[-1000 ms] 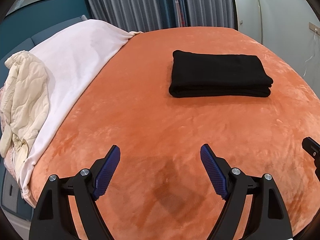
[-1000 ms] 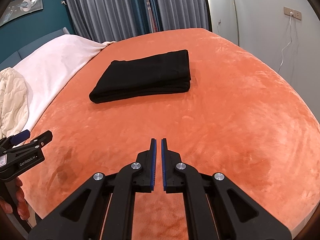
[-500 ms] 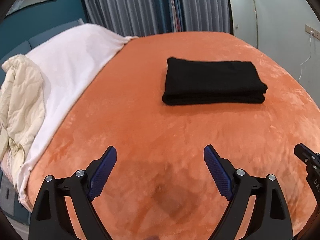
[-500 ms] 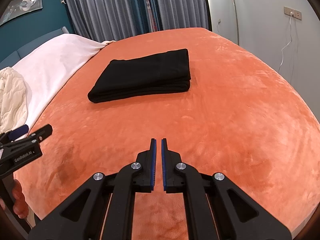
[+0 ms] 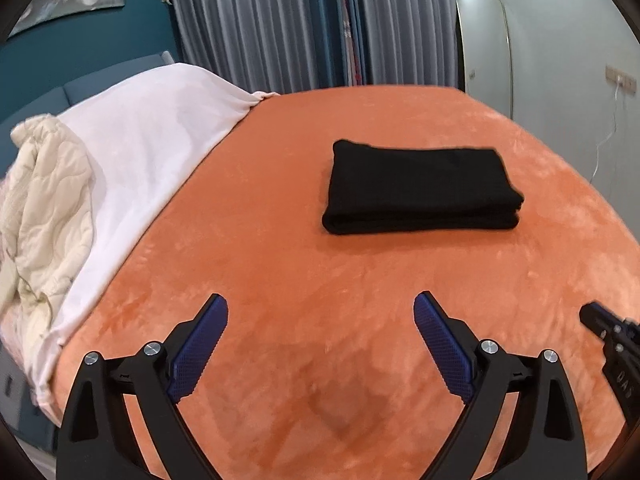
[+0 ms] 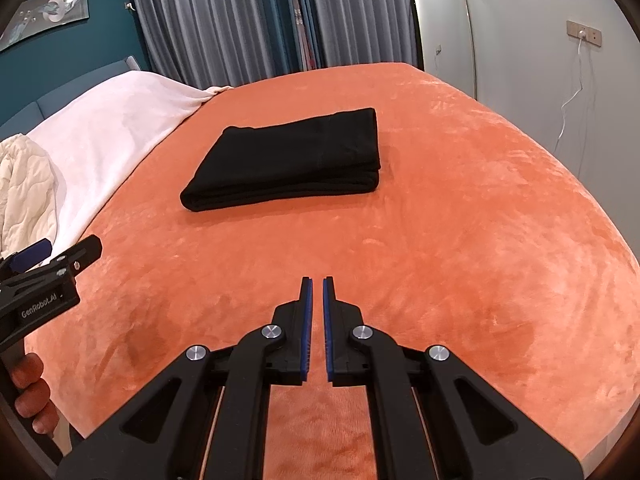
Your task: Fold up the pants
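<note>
The black pants [image 5: 420, 186] lie folded into a neat rectangle on the orange blanket [image 5: 280, 240], also seen as the black pants [image 6: 292, 160] in the right wrist view. My left gripper [image 5: 320, 308] hovers over the blanket well short of the pants, its jaws wide and still opening, nothing between them. My right gripper [image 6: 317, 284] is shut on nothing, also over bare blanket short of the pants. The left gripper [image 6: 52, 256] shows at the left edge of the right wrist view, a hand [image 6: 30, 392] holding its grip.
A white sheet [image 5: 140, 152] covers the left part of the bed, with a cream quilt [image 5: 40, 216] bunched at its edge. Grey curtains [image 5: 280, 20] hang behind the bed. A white wall [image 6: 560, 60] with a socket and cable stands at the right.
The left gripper's jaws have spread wider and its view has tilted, so the pants sit lower in the left wrist view. The right gripper has kept still and shut.
</note>
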Motion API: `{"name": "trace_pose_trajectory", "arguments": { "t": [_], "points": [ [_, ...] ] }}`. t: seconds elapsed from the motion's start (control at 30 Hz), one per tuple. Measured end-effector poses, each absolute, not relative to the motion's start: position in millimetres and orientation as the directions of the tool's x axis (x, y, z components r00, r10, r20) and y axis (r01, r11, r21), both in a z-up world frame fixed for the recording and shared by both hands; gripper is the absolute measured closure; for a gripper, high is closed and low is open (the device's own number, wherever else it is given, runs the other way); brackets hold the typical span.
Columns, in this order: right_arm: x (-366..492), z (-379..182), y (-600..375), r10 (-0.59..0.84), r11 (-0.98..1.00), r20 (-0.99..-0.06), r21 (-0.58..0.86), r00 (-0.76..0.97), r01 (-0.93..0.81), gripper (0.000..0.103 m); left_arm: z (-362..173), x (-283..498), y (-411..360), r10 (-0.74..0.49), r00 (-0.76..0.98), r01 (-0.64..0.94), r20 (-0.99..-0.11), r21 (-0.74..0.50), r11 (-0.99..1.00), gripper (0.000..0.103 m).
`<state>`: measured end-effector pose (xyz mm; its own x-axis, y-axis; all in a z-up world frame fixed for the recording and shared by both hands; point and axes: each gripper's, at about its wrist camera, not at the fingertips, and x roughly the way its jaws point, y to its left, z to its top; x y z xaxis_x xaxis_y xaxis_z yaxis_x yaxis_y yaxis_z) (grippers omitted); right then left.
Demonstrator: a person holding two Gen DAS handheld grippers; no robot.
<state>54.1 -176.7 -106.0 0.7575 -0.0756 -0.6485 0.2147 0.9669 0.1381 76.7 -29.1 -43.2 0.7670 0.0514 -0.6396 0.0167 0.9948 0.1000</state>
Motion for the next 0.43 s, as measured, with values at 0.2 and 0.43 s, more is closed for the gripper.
{"name": "trace_pose_trajectory", "arguments": {
  "t": [0.2, 0.43],
  "points": [
    [45.9, -102.2, -174.9, -0.082, 0.967, -0.645, 0.132, 0.759, 0.216, 0.099, -41.4, 73.4, -29.1, 0.07, 0.766, 0.003, -0.639, 0.114, 0.994, 0.011],
    [38.6, -97.5, -168.0, -0.085, 0.97, -0.642, 0.123, 0.762, 0.212, 0.082, -38.4, 59.4, -20.8, 0.051, 0.739, 0.001, -0.672, 0.077, 0.997, 0.011]
  ]
}}
